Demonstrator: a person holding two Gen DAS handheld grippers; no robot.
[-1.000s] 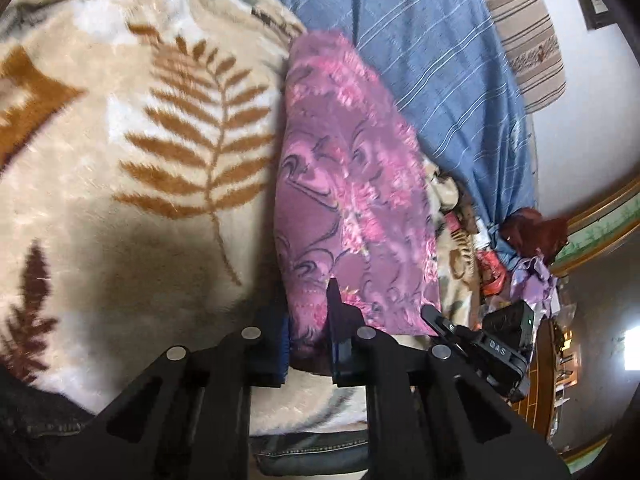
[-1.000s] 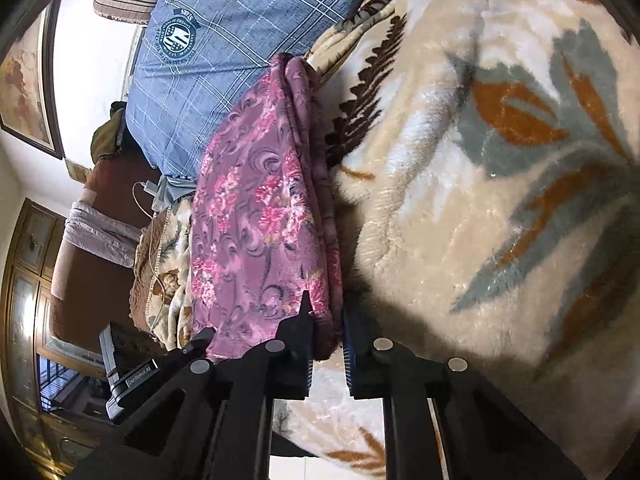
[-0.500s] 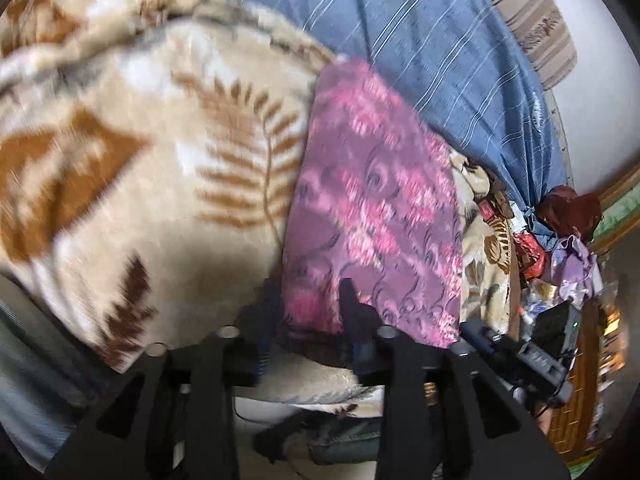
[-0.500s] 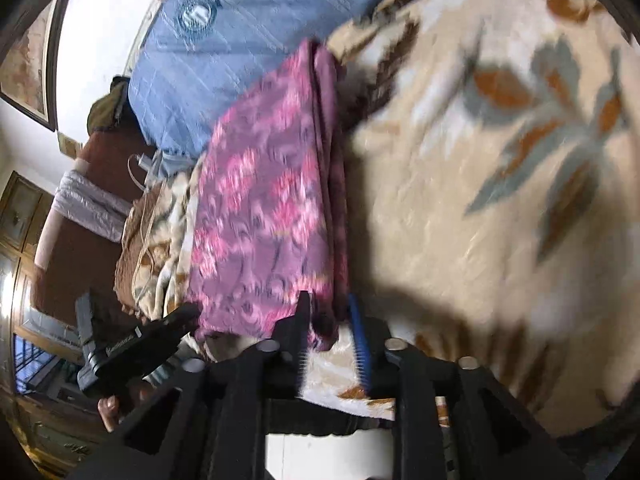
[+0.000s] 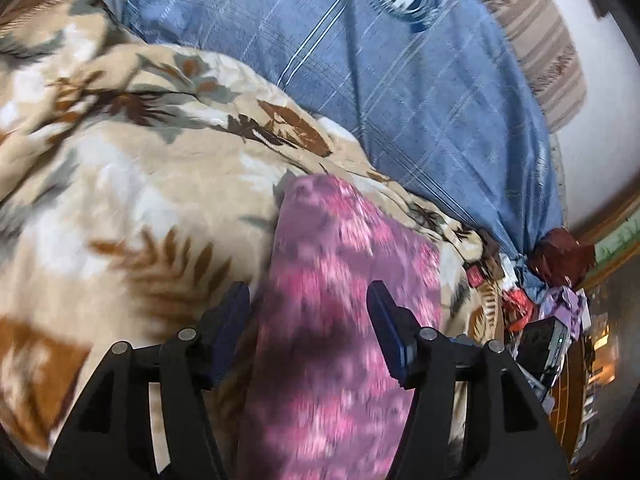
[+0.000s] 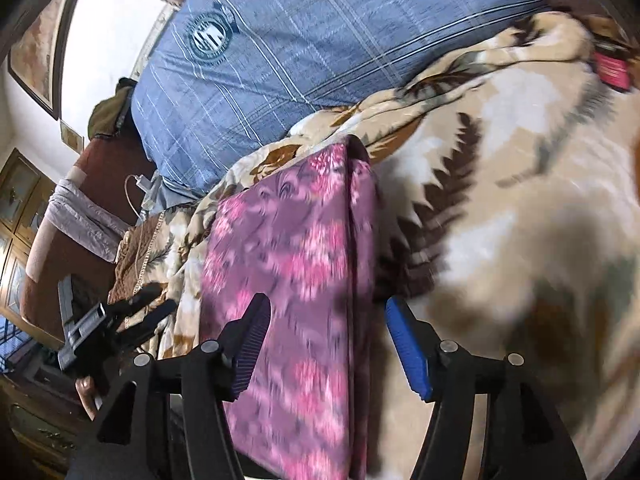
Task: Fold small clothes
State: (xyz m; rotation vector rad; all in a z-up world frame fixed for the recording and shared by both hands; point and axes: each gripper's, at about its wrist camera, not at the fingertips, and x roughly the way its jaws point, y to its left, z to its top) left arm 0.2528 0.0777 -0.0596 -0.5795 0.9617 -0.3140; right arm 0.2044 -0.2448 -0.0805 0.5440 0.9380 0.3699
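Observation:
A folded purple cloth with pink flowers lies flat on the beige leaf-patterned blanket. My left gripper hovers over the cloth's near left part. Its jaws are opening and the pads touch nothing. In the right wrist view the same cloth shows its stacked fold edges along the right side. My right gripper hangs above that near right part, jaws opening, pads clear of the fabric. Each gripper also shows in the other's view: the right gripper and the left gripper.
A blue striped cover with a round crest lies behind the blanket. Heaped clothes and clutter sit at the bed's far right. A brown padded seat and wooden cabinets stand beside the bed.
Both grippers were shut on the cloth's near edge a second ago. They have let go, spread their jaws and drawn up and back. The cloth stays folded on the blanket.

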